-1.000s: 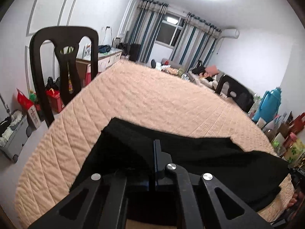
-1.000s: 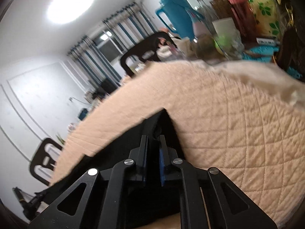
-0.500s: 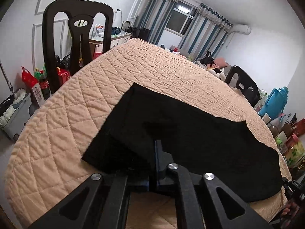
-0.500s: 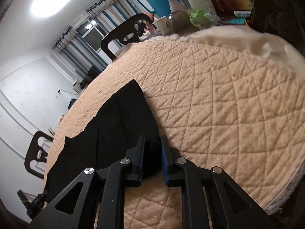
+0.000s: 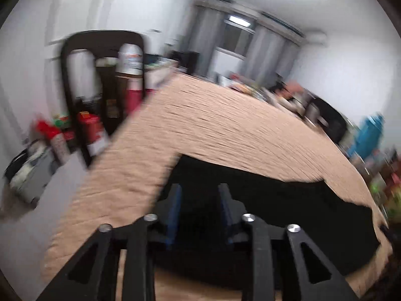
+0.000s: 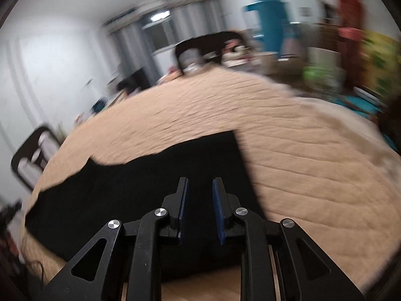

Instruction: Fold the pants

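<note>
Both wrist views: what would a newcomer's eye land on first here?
The black pants lie flat across the near part of the peach quilted cover, dark against pale. Over them, the left gripper and right gripper each show open jaws with nothing between them. Beyond the cover, a teal thermos stands out at upper right in the right wrist view, though blurred.

Ahead of both my claws, past the flat black pants (image 6: 140,188), the quilted tabletop (image 5: 225,130) lies bare and open to pass over. A dark chair (image 5: 100,80) stands off its left edge. On my right, a teal jug (image 6: 270,17) and cluttered containers (image 6: 323,72) crowd the far rim.
</note>
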